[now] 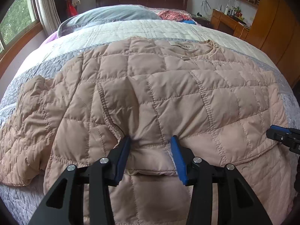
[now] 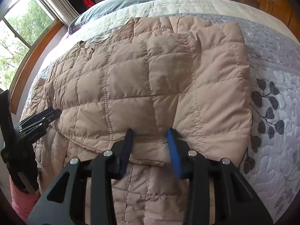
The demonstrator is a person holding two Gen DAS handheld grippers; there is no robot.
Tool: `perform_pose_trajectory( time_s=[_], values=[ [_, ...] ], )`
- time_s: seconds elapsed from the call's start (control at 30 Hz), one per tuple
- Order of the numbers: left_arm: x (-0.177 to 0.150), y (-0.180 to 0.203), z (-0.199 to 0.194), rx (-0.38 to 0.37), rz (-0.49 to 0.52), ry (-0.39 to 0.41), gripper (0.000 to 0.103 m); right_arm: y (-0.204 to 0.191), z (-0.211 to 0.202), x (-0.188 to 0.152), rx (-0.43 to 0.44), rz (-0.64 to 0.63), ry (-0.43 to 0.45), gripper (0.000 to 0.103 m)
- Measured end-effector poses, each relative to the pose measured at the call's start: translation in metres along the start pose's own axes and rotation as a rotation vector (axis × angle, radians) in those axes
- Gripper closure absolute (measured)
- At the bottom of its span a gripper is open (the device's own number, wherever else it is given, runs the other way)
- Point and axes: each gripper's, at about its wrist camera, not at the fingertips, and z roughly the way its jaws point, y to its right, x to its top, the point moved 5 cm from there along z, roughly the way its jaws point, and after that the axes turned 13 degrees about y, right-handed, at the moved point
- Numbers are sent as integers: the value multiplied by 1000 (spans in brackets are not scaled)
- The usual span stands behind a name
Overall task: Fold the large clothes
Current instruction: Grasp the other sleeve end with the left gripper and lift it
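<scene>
Bed bearing quilted jacket; left hand-held gripper, right hand-held gripper each clamped on hem fold. Carry level, edges aligned.

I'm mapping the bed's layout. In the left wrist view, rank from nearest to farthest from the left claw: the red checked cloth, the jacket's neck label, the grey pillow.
1. Neck label, on the jacket, ahead and slightly right.
2. Grey pillow, beyond, left.
3. Red checked cloth, by the headboard, right.
</scene>
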Motion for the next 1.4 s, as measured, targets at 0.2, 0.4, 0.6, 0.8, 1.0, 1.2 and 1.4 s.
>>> perform_pose_trajectory(
  time_s=[0.2, 0.4, 0.6, 0.8, 1.0, 1.2, 1.4],
  values=[
    [2, -59, -68, 5, -95, 94, 40, -5, -63, -6, 80, 0, 98, 49],
    [-46, -196, -118, 201, -284, 89, 31, 7, -84, -33, 18, -45, 79, 42],
    [-118, -337, -146, 403, -583, 52, 31, 13, -69, -46, -1, -40, 47, 42],
    [-143, -402, -144, 350, -825, 108, 32, 10, -58, -47, -12, -45, 31, 42],
    [-128, -430, -134, 358, -880, 185, 38, 12, -52, -47, -33, -50, 25, 42],
    [-133, -450, -137, 364, -976, 232, 94, 14, -45, -51, -55, -56, 14, 42],
    [-147, -440, -143, 383, -966, 239, 96, 17, -38, -52, -54, -43, 0, 42]
  ],
)
